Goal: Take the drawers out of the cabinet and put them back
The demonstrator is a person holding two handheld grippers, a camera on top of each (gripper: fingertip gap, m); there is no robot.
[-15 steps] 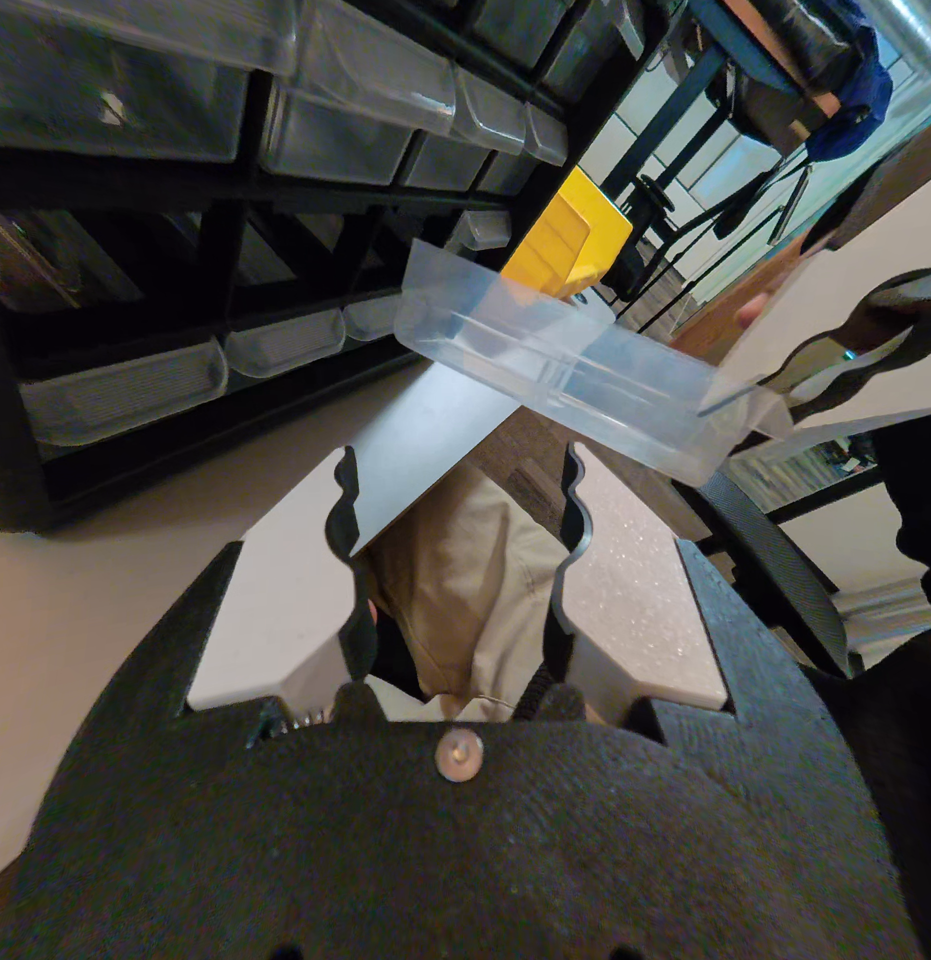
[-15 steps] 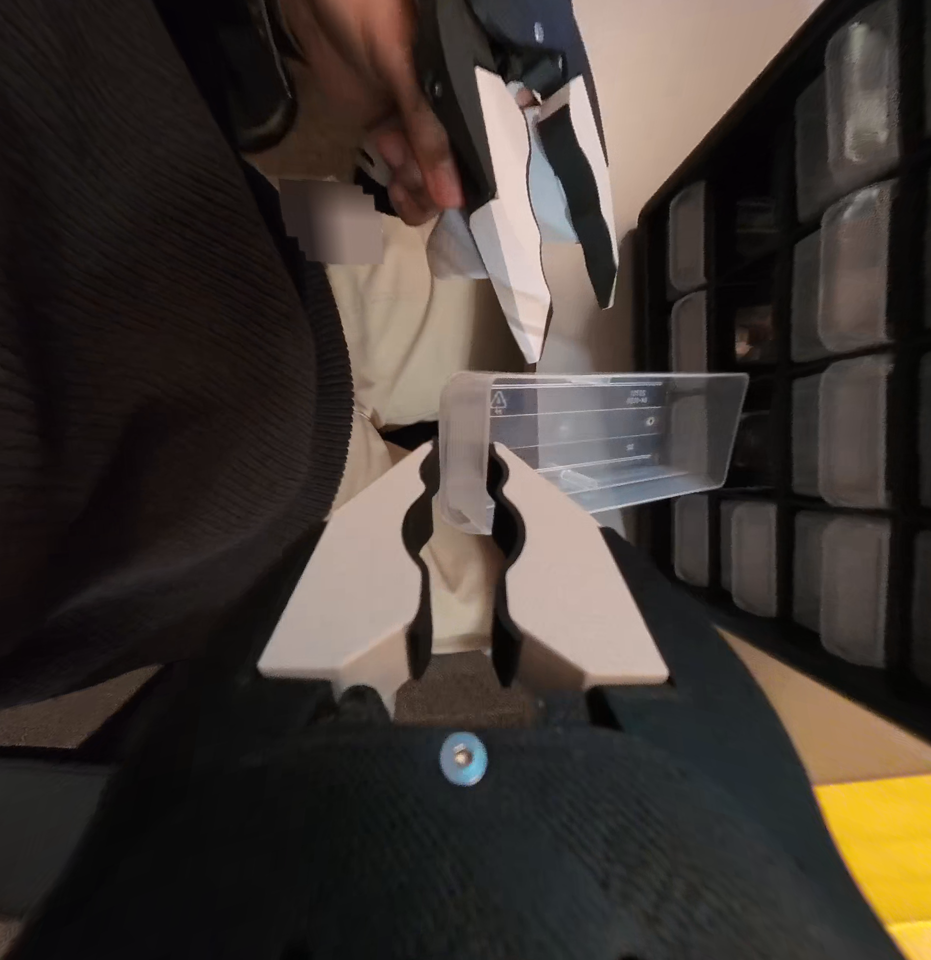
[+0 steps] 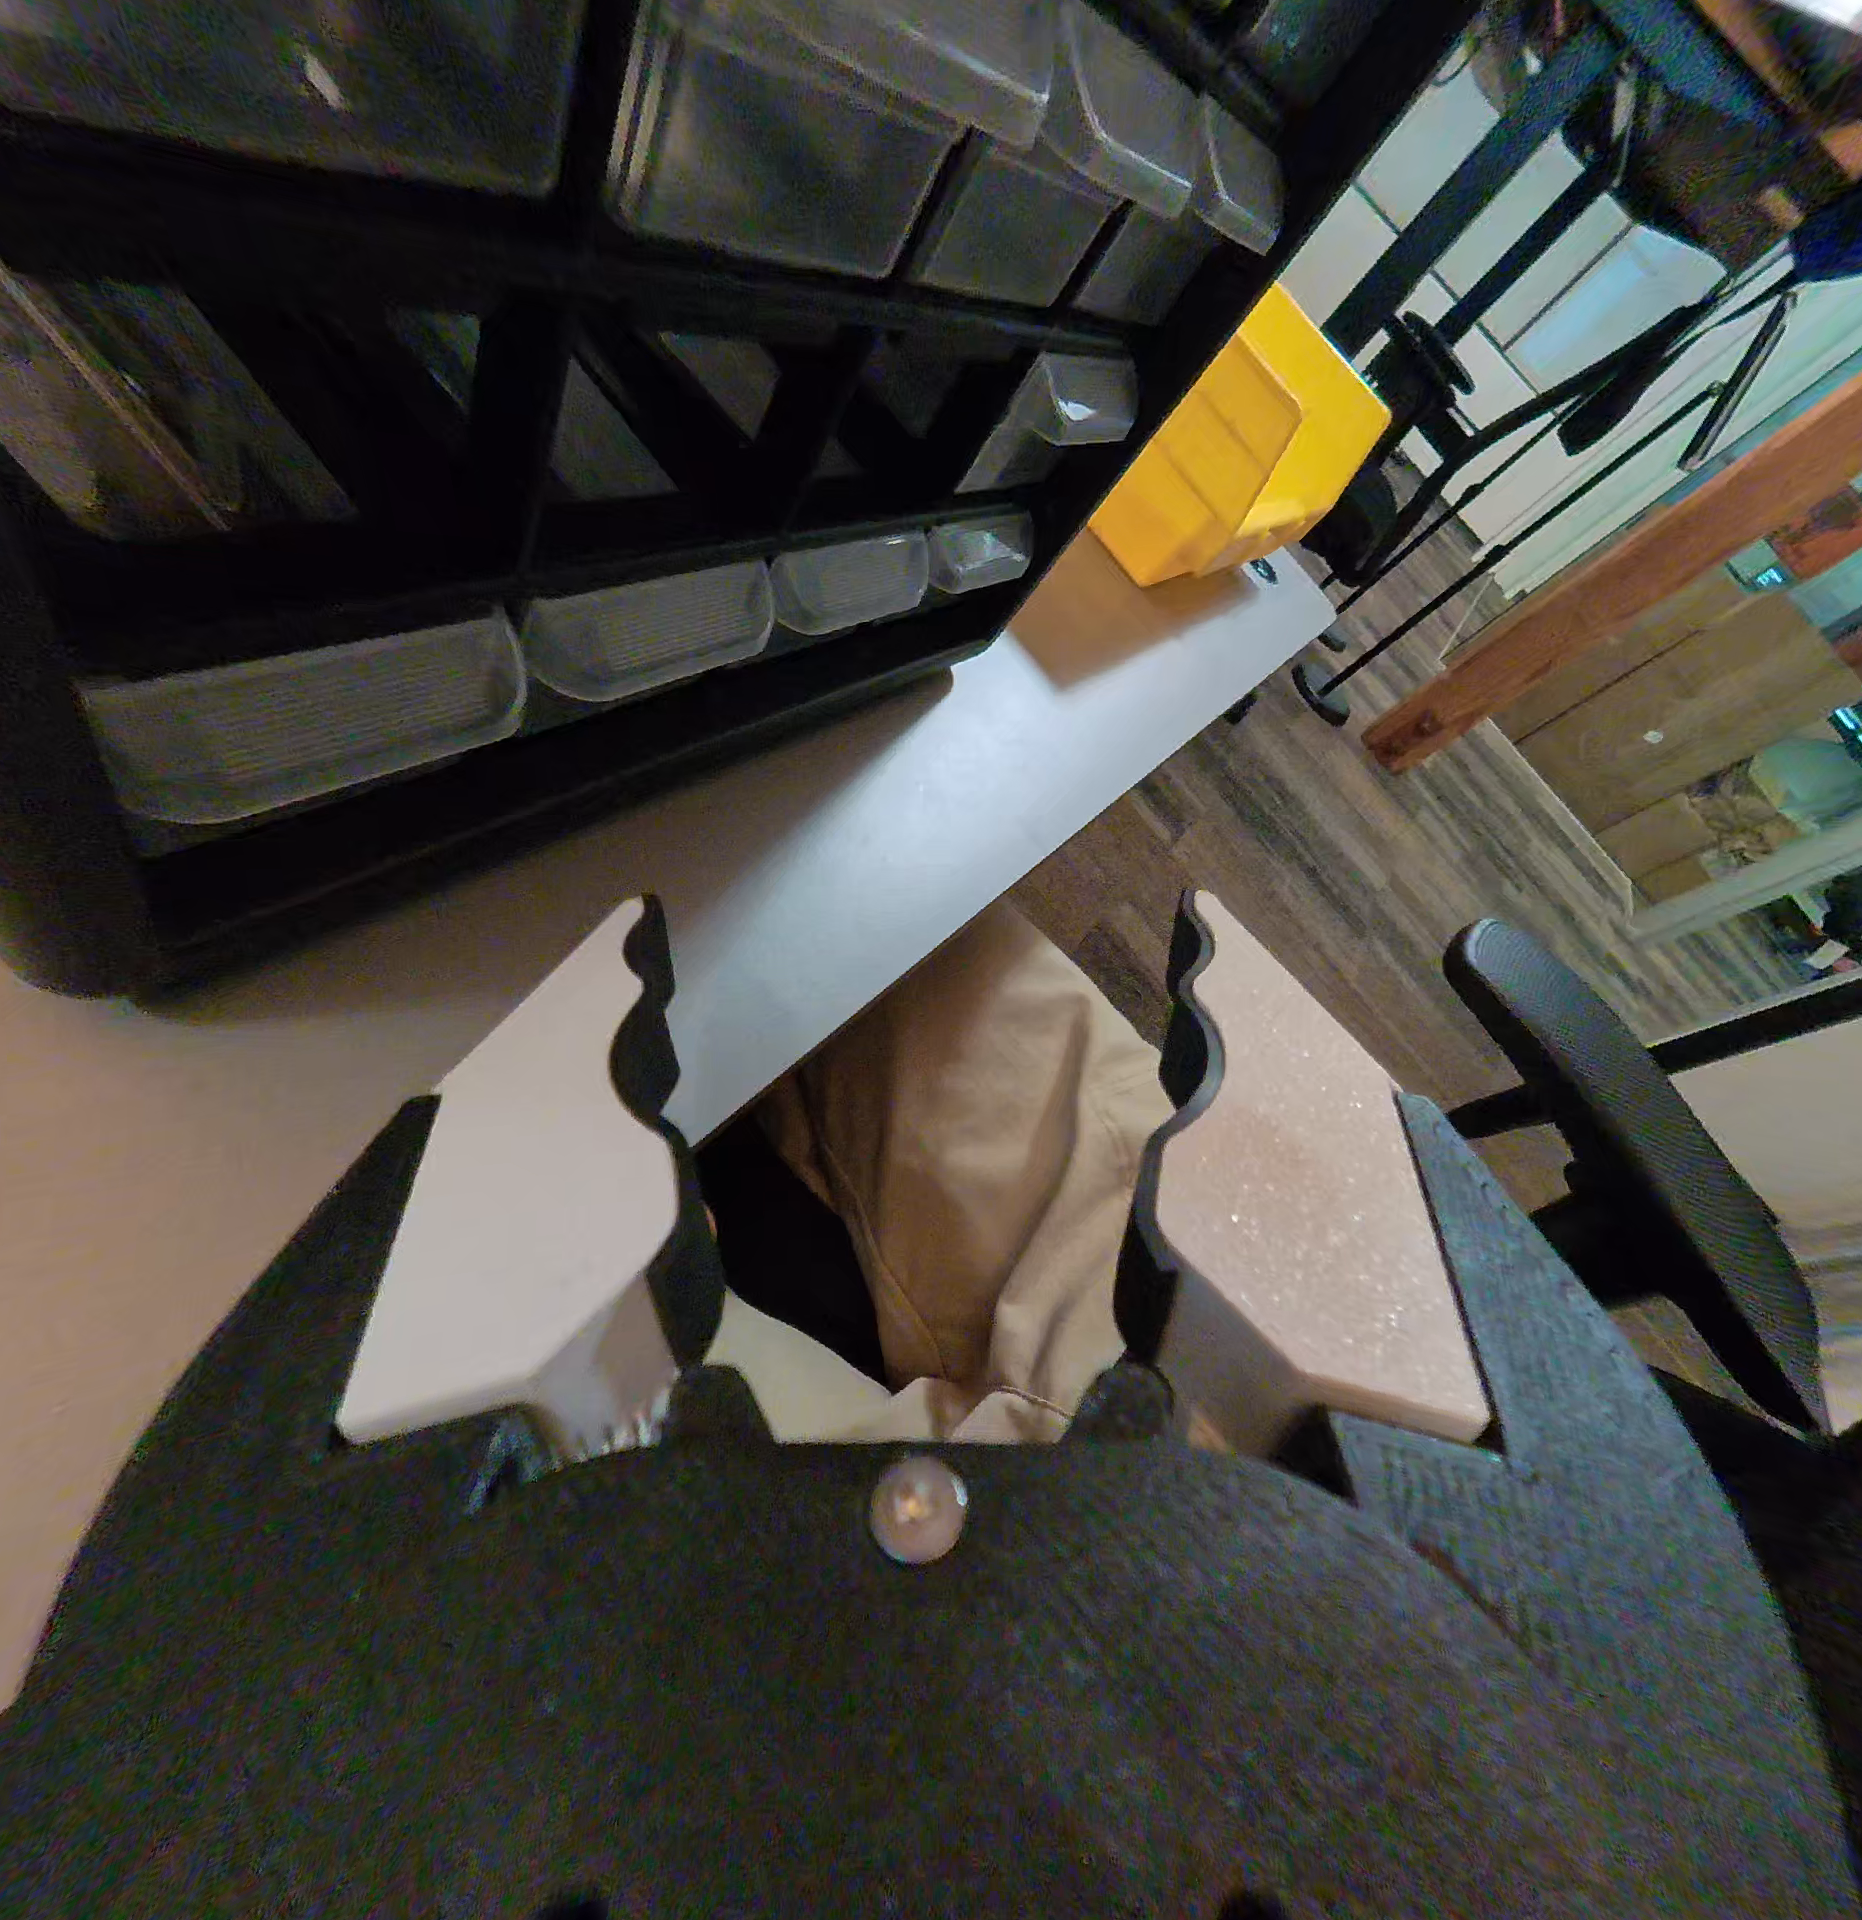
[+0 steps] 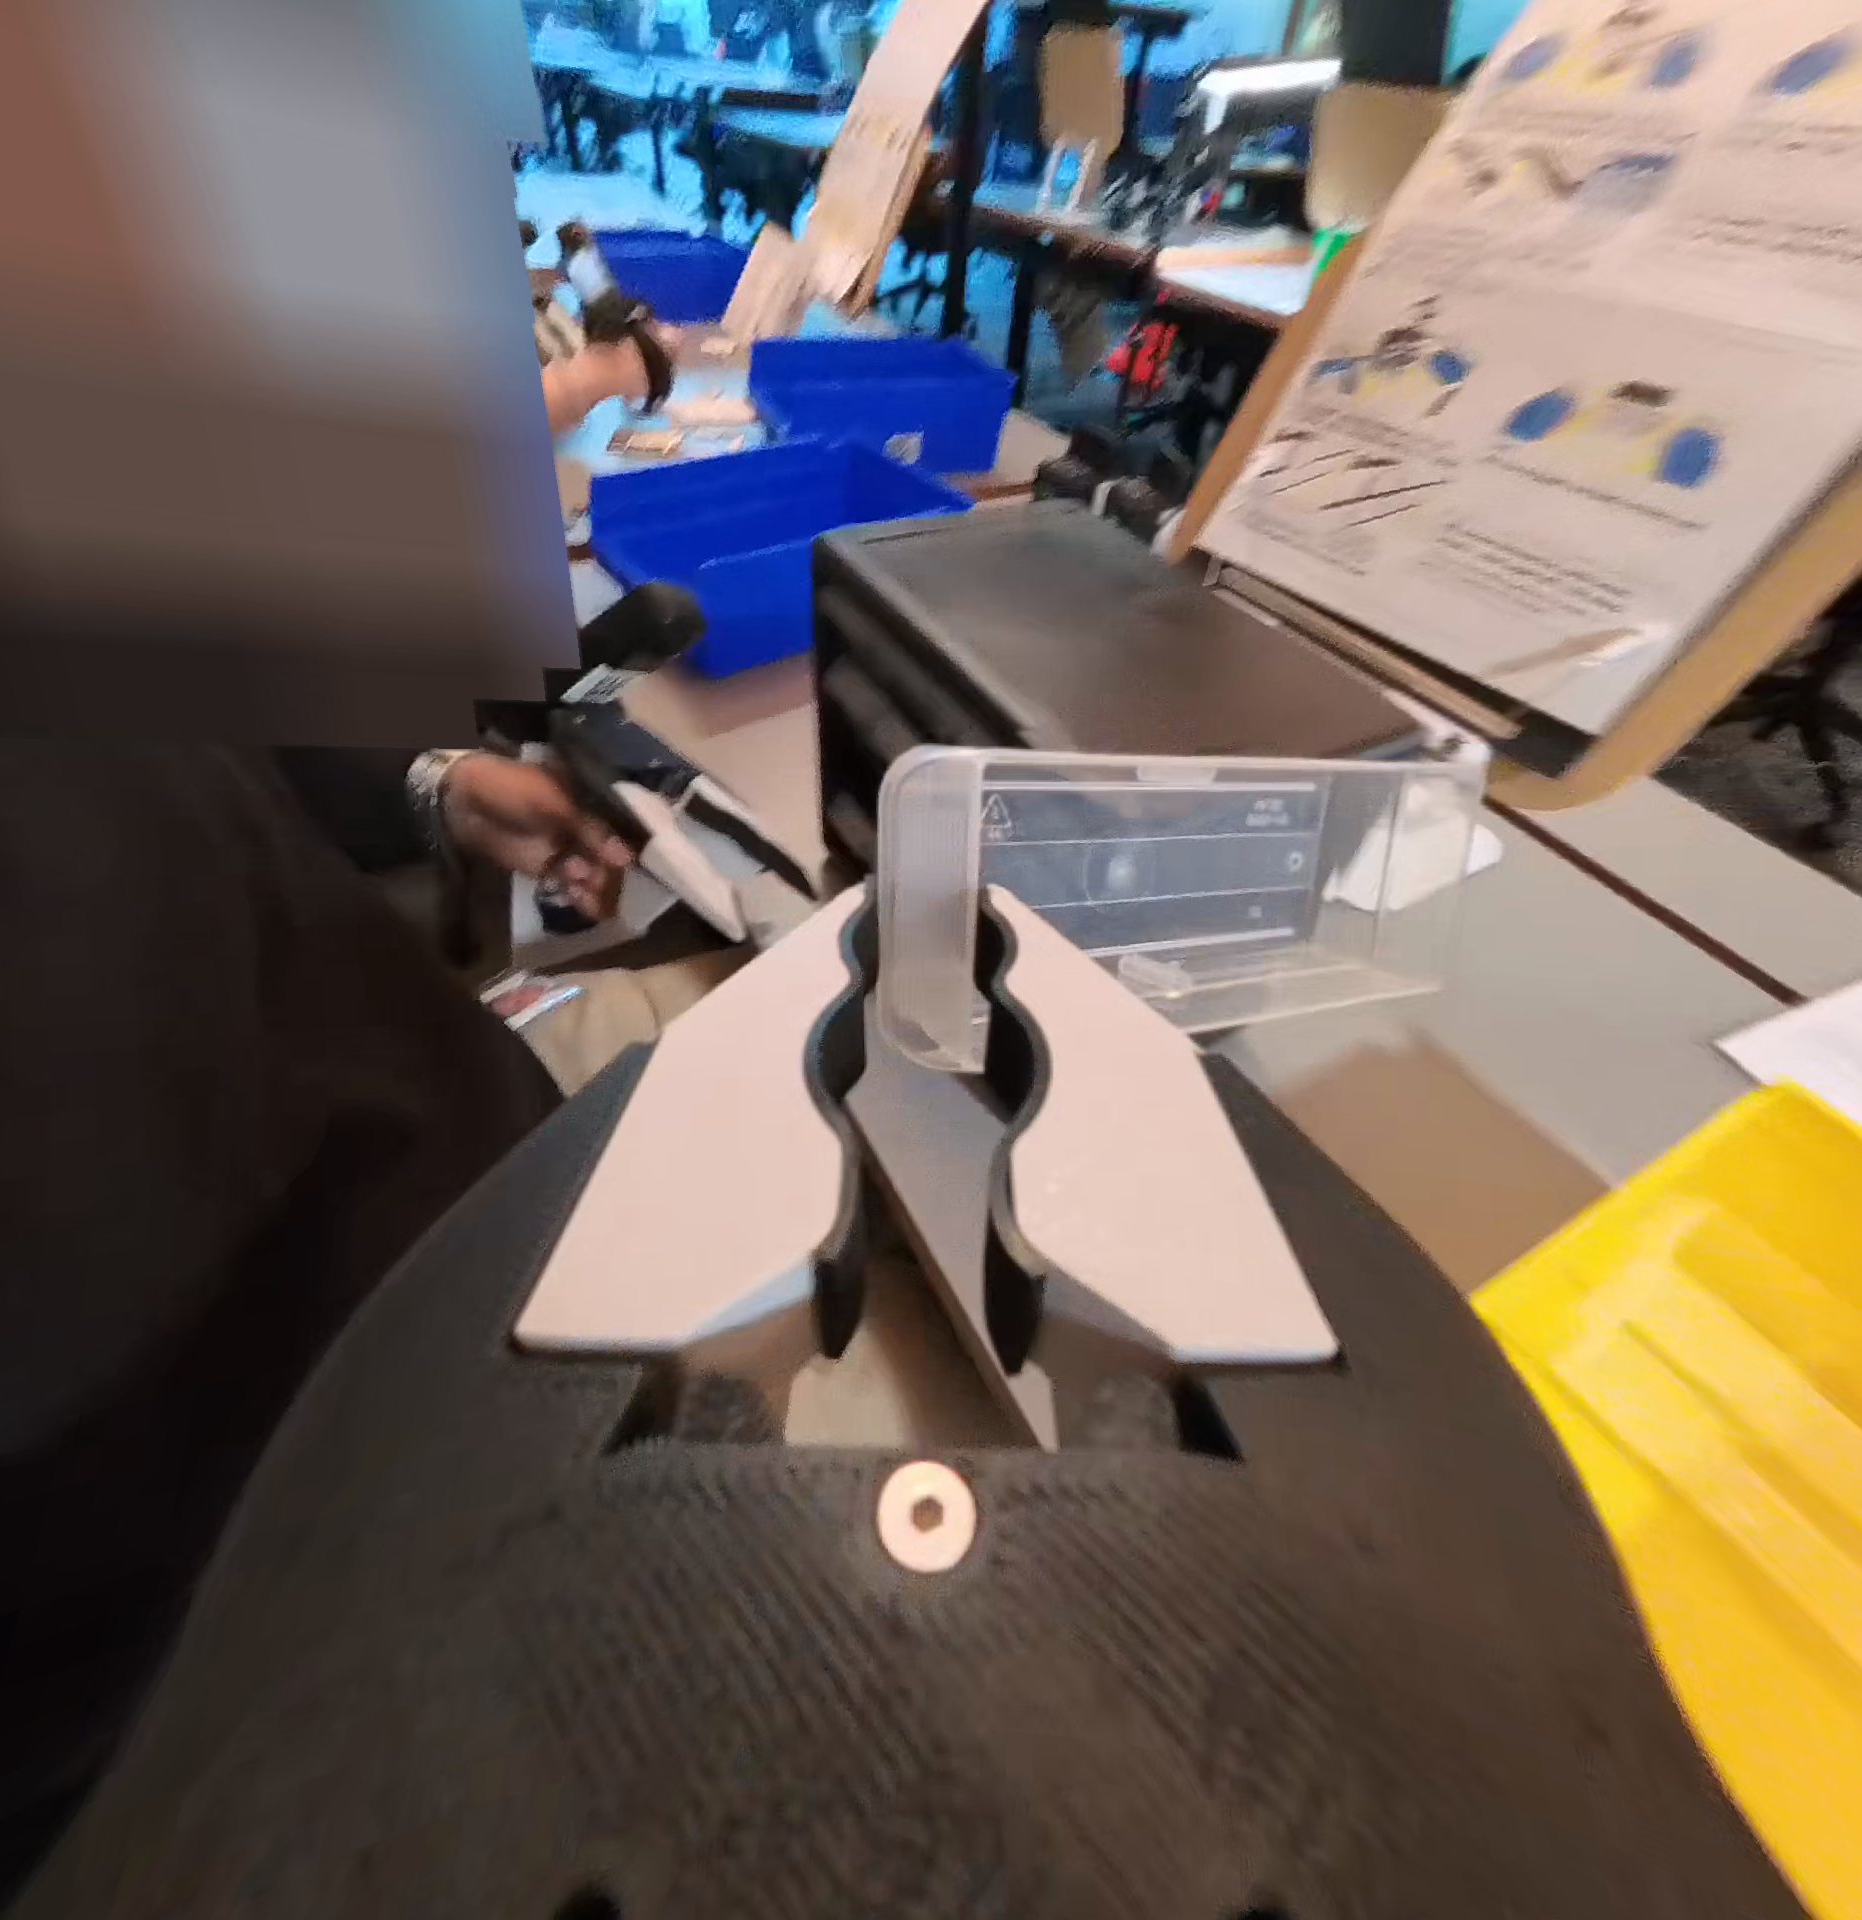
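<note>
The black cabinet (image 3: 511, 395) stands on the table with clear drawers (image 3: 314, 707) in its rows. Several slots (image 3: 698, 416) in the middle row are open and dark. My left gripper (image 3: 916, 914) is open and empty, low at the table's front edge in front of the cabinet. My right gripper (image 4: 927, 914) is shut on the front lip of a clear empty drawer (image 4: 1197, 862) and holds it above the table, beside the cabinet's end (image 4: 1062, 644). The left gripper also shows in the right wrist view (image 4: 688, 862), held in a hand.
A yellow bin (image 3: 1239, 457) sits on the table past the cabinet; it also shows in the right wrist view (image 4: 1737, 1351). A tilted board with sheets (image 4: 1550, 343) leans over the cabinet. Blue bins (image 4: 761, 520) stand behind. A black chair (image 3: 1633, 1143) is to the right.
My right gripper has swung away from the cabinet front with the drawer, which has left the left wrist view. My left gripper stays open and has moved only slightly.
</note>
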